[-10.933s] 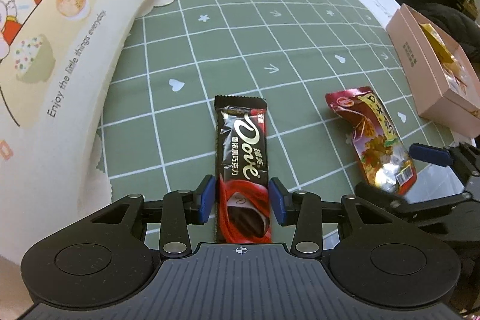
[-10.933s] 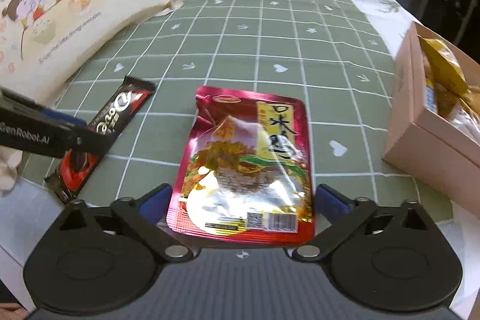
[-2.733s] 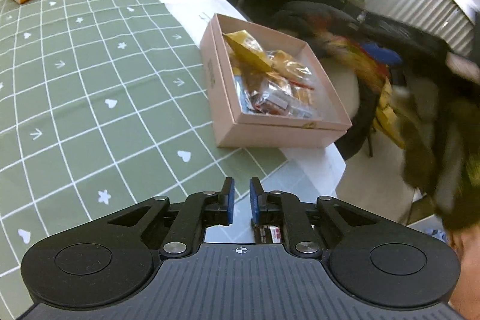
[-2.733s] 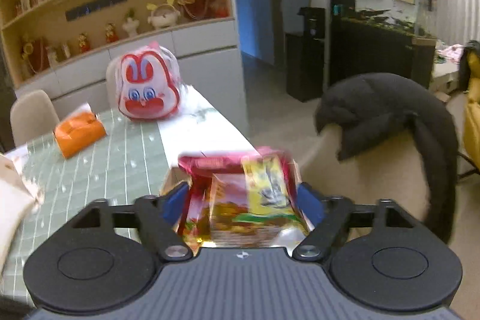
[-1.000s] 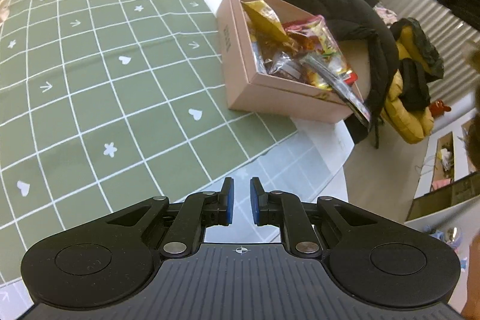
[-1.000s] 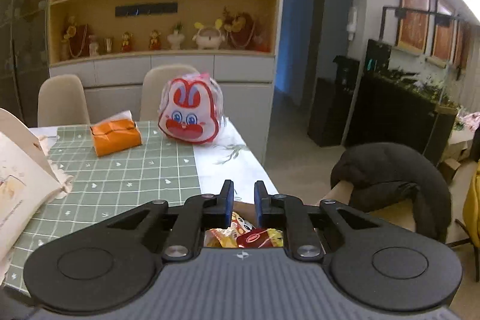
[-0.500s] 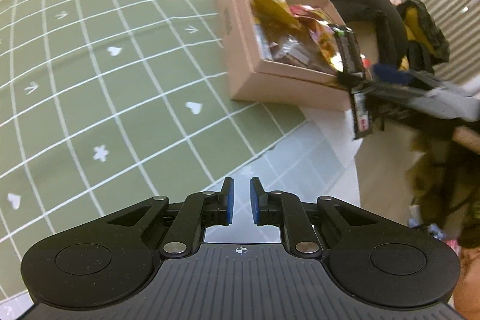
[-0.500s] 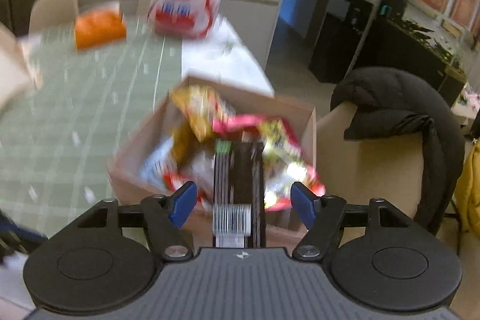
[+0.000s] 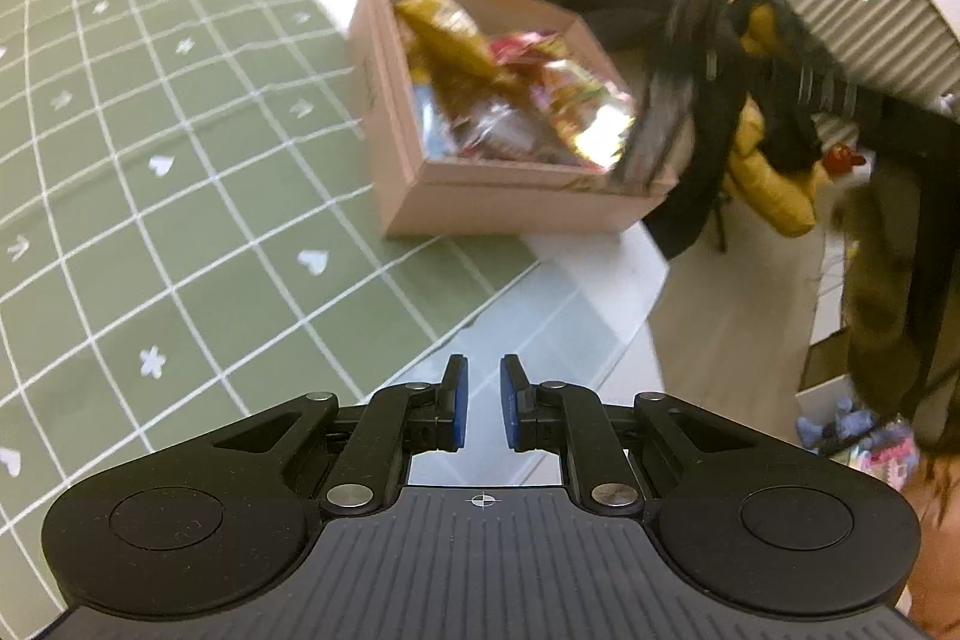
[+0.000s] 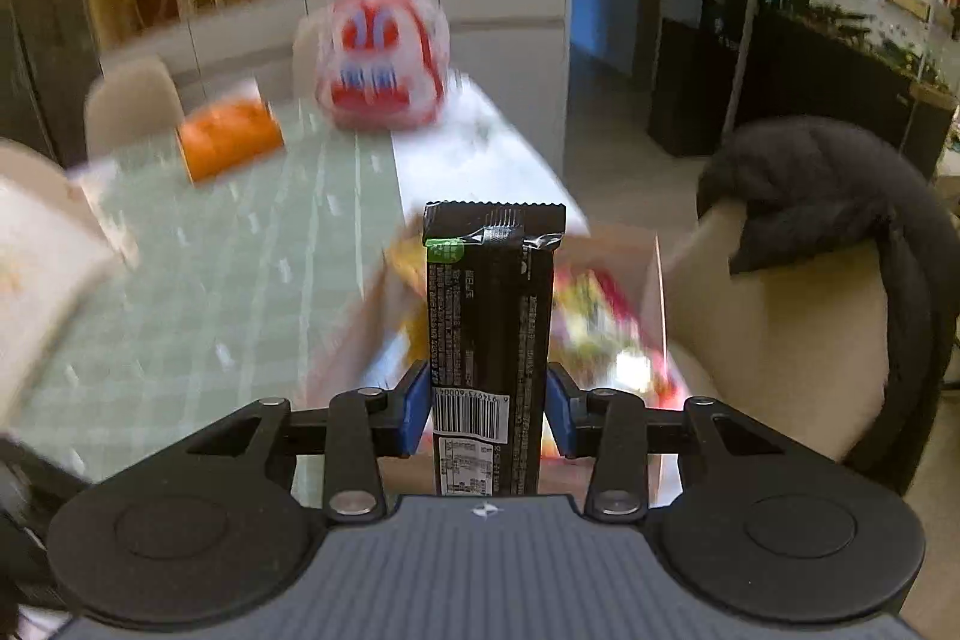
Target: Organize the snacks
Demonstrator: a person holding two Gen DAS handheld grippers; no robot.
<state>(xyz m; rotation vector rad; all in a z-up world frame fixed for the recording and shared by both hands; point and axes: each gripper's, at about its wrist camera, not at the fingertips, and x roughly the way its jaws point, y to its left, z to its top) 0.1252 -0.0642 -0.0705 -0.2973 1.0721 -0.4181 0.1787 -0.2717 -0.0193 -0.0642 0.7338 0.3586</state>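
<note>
Gripping the chocolate bar (image 10: 489, 340) across its width, your right gripper (image 10: 487, 412) is holding it barcode side up, its blue pads closing in on both edges after just narrowing. You are keeping the bar above the pink box (image 10: 651, 280), whose near corner is showing behind the wrapper. From your other hand's camera, the pink box (image 9: 510, 202) is sitting on the green checked tablecloth (image 9: 180, 148) near the table's edge, already holding several snack bags (image 9: 510, 100). Your left gripper (image 9: 479, 403) is hanging nearer you than the box, fingers almost together and pinching nothing.
</note>
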